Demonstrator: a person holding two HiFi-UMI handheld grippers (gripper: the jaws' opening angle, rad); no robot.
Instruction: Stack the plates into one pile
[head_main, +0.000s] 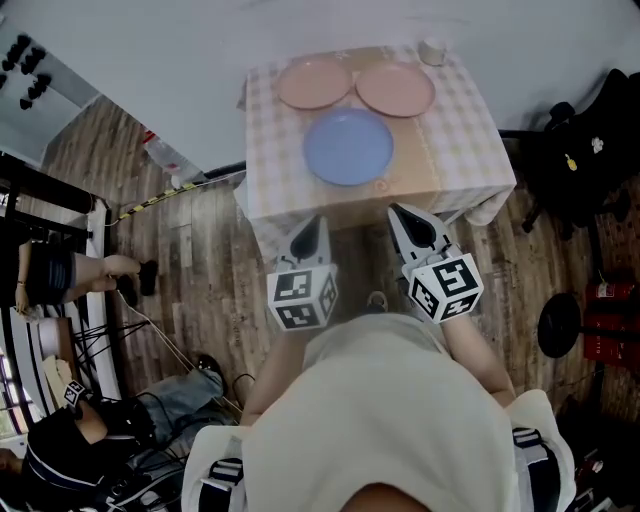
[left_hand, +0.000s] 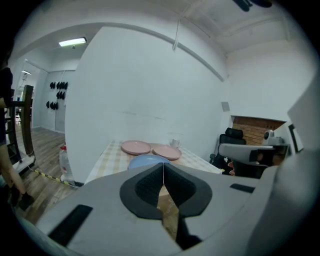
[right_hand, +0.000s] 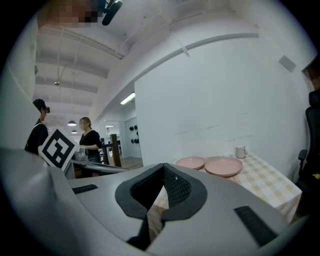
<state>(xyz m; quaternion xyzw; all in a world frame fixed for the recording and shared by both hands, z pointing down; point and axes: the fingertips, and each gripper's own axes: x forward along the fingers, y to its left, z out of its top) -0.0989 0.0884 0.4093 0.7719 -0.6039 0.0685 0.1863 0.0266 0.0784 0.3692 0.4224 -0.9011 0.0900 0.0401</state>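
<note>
Head view: blue plate (head_main: 348, 146), left pink plate (head_main: 314, 82) and right pink plate (head_main: 395, 89) lie unstacked on tabletop (head_main: 465, 150).
Left tool (head_main: 318, 222): clenched, empty, off the tabletop's near edge.
Right tool (head_main: 398, 212): clenched, empty.

You get even, soft indoor light, no hard shadows. Ceiling strip light (left_hand: 72, 42) glows w/ mild glare in left gripper view. Both gripper views bend hard at edges, corners go black. Head view is fairly sharp.
</note>
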